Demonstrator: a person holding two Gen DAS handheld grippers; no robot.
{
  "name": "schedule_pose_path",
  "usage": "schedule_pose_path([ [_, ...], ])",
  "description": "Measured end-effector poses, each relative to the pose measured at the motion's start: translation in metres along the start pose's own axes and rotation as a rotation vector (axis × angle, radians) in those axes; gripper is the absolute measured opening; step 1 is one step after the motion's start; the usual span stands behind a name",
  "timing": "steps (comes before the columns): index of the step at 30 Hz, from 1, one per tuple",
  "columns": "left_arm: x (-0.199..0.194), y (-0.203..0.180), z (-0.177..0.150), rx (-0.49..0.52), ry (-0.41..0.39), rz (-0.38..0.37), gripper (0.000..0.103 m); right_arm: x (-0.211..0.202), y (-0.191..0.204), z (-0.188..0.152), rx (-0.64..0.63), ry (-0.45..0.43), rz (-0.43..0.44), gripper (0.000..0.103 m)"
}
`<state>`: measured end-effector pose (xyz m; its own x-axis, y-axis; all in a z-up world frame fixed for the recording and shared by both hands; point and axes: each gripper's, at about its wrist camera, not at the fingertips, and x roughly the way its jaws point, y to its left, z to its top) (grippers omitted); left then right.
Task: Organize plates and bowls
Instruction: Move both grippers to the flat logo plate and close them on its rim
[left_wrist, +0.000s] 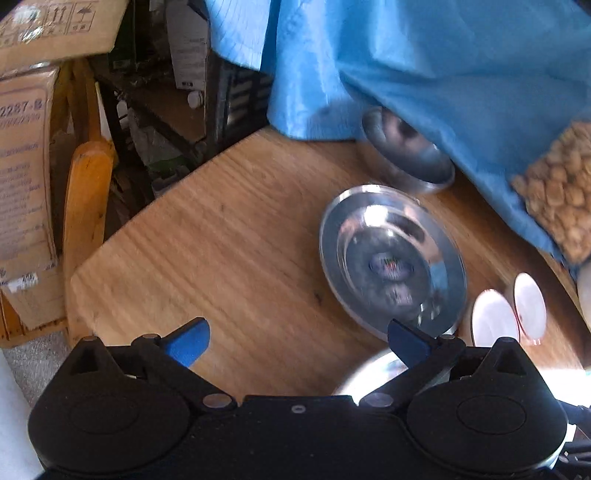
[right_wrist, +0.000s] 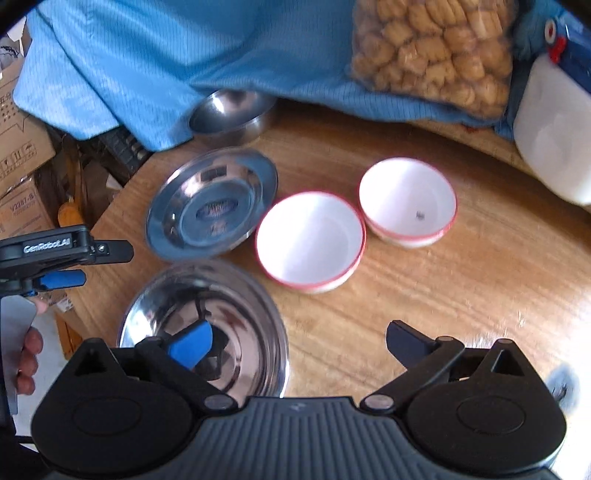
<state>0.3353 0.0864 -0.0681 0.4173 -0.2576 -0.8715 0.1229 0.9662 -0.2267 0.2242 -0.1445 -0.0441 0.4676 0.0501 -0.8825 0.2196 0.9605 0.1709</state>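
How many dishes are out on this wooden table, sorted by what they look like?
Shiny steel bowls: 2, a large one nearest the camera and a smaller one half under the blue cloth
Flat steel plate: 1
White bowls with red rims: 2
Total: 5 dishes

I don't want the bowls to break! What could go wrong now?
1. The two white bowls sit almost touching; grabbing one could knock the other.
2. The steel plate lies near the table's edge and might slide off if pushed.
3. A small steel bowl is half hidden under the blue cloth; pulling it might drag the cloth.
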Motion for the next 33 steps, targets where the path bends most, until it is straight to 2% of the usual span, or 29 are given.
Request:
schedule_pose_path([
  [3,0.008,-0.001,0.011,0.003,-0.024,-0.003,0.102,0.003,0.002,0.013,-0.011,-0.032,-0.018,0.103],
  [8,0.029,-0.006,0.027,-0.009,-0.004,-0.014,0.102,0.013,0.005,0.041,-0.04,-0.052,-0.057,0.103],
  [15,0.047,-0.007,0.037,-0.004,0.011,-0.018,0.102,0.047,0.014,0.082,-0.133,-0.027,-0.18,0.103],
  [18,0.053,-0.004,0.039,-0.015,0.037,-0.023,0.102,0.057,0.021,0.093,-0.179,-0.038,-0.187,0.103],
  [22,0.055,0.002,0.04,-0.051,0.054,-0.053,0.102,0.07,0.029,0.1,-0.221,-0.031,-0.195,0.103],
  [33,0.06,-0.003,0.04,-0.037,0.101,-0.067,0.102,0.099,0.049,0.102,-0.324,0.031,-0.219,0.103],
])
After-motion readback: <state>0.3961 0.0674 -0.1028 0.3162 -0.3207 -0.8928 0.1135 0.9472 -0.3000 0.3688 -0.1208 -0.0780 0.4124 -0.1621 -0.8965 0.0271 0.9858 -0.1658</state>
